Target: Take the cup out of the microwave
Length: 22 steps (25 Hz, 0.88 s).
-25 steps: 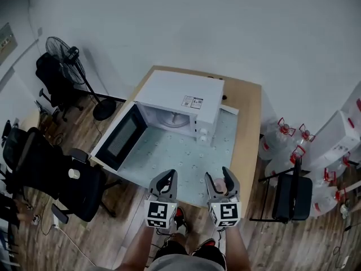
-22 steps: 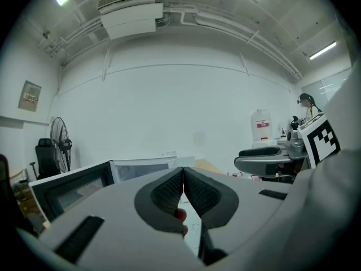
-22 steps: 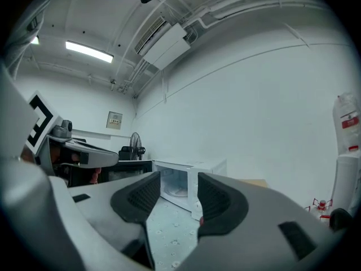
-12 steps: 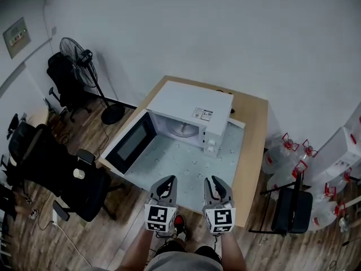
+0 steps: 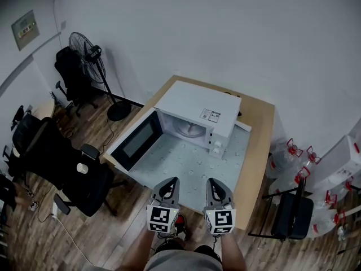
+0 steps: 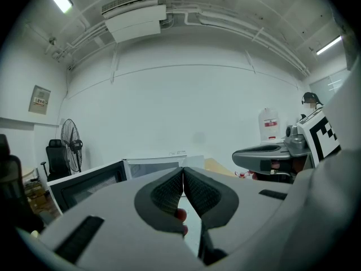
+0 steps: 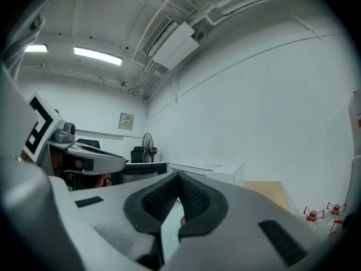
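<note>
A pedestal fan (image 5: 84, 42) stands near black office chairs (image 5: 52, 158), water jugs (image 5: 282, 162) well apart.

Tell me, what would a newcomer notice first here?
The white microwave standing on the table, its door swung wide open to the left. Below it, the left gripper and right gripper are both shut on nothing, the right one's jaws having just closed.

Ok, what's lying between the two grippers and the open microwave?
Nothing. In the head view, the pale mat runs bare from the left gripper and right gripper up to the microwave, with no object on it.
</note>
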Each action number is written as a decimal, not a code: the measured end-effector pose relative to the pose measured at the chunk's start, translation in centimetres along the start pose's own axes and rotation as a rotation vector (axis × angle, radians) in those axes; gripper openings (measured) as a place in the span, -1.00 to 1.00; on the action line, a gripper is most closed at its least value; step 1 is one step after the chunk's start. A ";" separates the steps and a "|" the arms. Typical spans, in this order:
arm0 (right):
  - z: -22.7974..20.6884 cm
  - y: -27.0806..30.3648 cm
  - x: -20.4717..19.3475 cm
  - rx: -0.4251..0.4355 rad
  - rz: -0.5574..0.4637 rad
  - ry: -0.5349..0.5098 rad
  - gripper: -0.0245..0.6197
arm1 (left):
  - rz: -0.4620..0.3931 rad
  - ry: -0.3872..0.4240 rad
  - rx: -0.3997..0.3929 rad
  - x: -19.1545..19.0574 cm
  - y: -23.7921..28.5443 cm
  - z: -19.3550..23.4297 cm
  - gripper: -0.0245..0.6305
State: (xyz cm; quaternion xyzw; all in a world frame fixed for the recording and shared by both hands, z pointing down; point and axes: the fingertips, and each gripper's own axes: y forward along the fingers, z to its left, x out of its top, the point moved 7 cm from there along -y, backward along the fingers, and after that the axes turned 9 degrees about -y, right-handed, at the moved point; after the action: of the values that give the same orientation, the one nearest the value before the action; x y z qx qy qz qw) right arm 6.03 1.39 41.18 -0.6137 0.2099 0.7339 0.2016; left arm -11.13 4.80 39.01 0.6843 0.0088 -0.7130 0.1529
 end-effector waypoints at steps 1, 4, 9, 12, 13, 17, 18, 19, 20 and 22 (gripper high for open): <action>0.0 0.1 0.0 0.001 0.000 -0.002 -0.87 | -0.001 0.000 0.002 0.0 0.0 0.0 -0.85; 0.0 0.3 0.0 0.001 0.006 -0.010 -0.87 | -0.003 0.000 0.004 -0.1 0.0 0.2 -0.85; 0.0 0.5 -0.1 0.003 0.009 -0.010 -0.87 | -0.002 0.000 0.005 0.1 0.3 0.4 -0.85; -0.2 0.8 -0.2 0.003 0.007 -0.007 -0.87 | -0.003 0.000 0.003 0.0 0.6 0.4 -0.85; -0.3 0.8 -0.2 0.003 0.007 -0.006 -0.87 | -0.004 0.002 0.002 -0.1 0.7 0.4 -0.85; -0.3 0.9 -0.1 0.002 0.008 -0.007 -0.87 | 0.000 0.000 0.003 -0.2 0.7 0.6 -0.85; -0.3 1.0 -0.1 0.002 0.008 -0.007 -0.87 | 0.000 -0.001 0.004 0.0 0.7 0.6 -0.85; -0.3 1.0 -0.1 0.001 0.009 -0.006 -0.87 | 0.001 -0.002 0.004 0.0 0.6 0.6 -0.85; -0.3 1.0 -0.2 0.001 0.010 -0.006 -0.87 | 0.001 -0.003 0.004 0.0 0.6 0.6 -0.85; -0.2 0.9 -0.3 0.002 0.012 -0.006 -0.87 | 0.003 -0.006 0.003 -0.1 0.7 0.6 -0.85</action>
State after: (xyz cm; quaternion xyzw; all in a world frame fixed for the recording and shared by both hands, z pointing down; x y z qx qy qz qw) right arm 5.75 0.49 41.47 -0.6100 0.2137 0.7368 0.1982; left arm -11.55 4.06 39.29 0.6825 0.0065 -0.7147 0.1529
